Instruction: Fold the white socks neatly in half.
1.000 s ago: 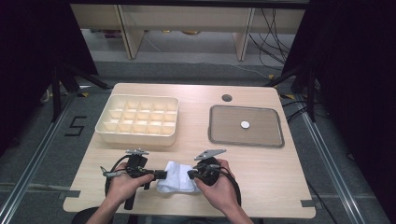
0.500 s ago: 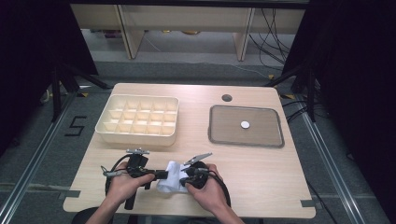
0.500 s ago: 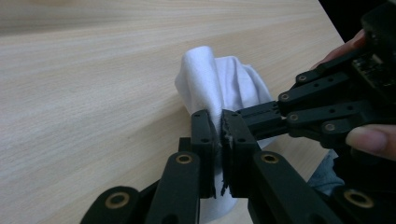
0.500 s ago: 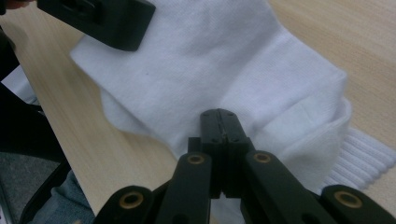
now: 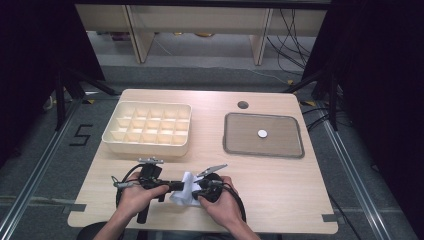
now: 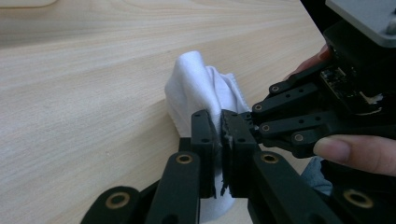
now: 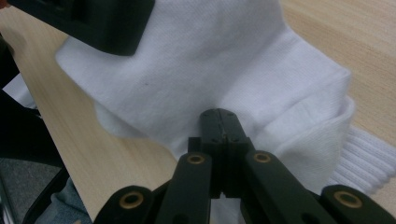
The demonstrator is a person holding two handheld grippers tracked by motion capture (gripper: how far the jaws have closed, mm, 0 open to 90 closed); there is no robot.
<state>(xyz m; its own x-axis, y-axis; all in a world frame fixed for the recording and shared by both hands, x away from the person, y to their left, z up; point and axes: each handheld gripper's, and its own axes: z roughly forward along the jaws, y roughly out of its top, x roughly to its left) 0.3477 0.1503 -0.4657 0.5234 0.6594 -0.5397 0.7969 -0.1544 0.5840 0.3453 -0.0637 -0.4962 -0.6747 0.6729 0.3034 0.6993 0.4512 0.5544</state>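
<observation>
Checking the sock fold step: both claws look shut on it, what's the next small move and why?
Probably lift both claws slightly together. The left claw and right claw each pinch the white sock, which is bunched on the table near the front edge, so raising it would let it hang free.

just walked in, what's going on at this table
A person is working a white sock with two hand-held grippers at the near edge of the table. The left gripper and the right gripper are both shut on the sock's fabric, close together, so it is bunched up between them. Farther back stand a compartment box on the left and a tray on the right with a small white disc in it, both untouched.
</observation>
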